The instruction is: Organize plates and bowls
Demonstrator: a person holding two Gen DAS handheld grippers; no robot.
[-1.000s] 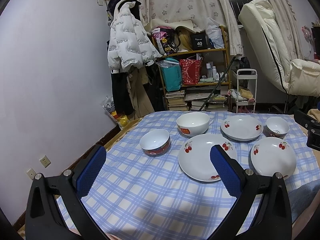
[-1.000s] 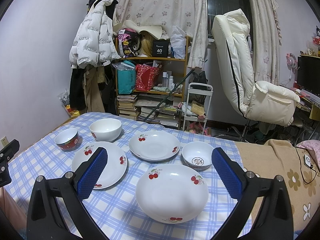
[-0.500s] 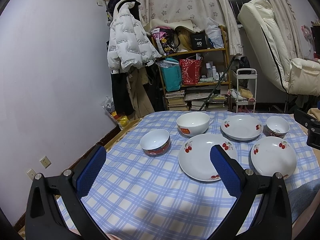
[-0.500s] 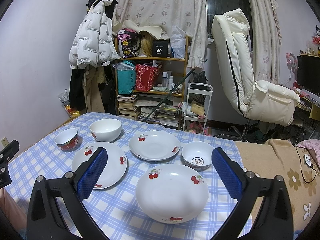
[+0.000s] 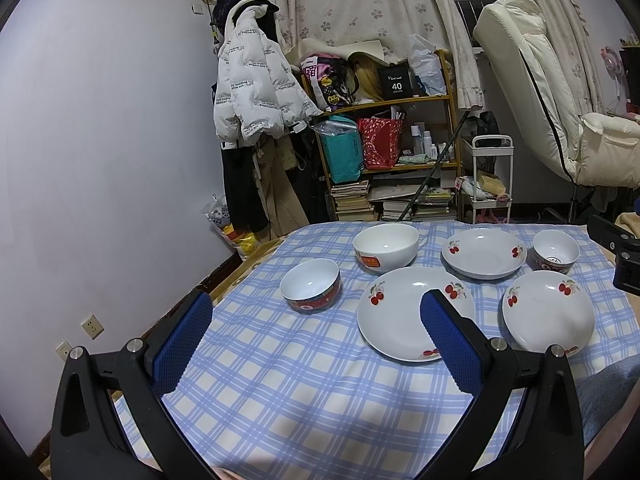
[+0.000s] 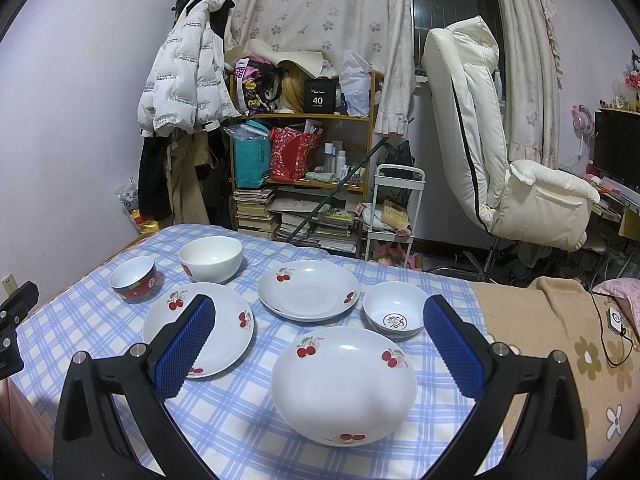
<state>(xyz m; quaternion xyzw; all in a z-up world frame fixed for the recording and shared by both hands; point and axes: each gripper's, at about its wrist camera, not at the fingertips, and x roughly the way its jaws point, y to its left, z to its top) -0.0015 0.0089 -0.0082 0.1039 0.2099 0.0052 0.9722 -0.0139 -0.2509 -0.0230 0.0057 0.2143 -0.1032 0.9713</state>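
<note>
Both tools are held spread and empty, hovering above the near edge of the checked cloth (image 6: 240,408), presumably so the whole layout can be surveyed; the nearest cherry plate (image 6: 344,384) is seen between the right tool (image 6: 318,340) pads; a second plate (image 5: 404,312) lies just beyond the left tool (image 5: 316,332); farther off, a third plate (image 6: 308,290) and three bowls (image 6: 211,258) are set apart, unstacked.

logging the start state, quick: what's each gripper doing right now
Left gripper: open, holding nothing, above the checked cloth.
Right gripper: open, holding nothing, over the nearest cherry plate.
</note>
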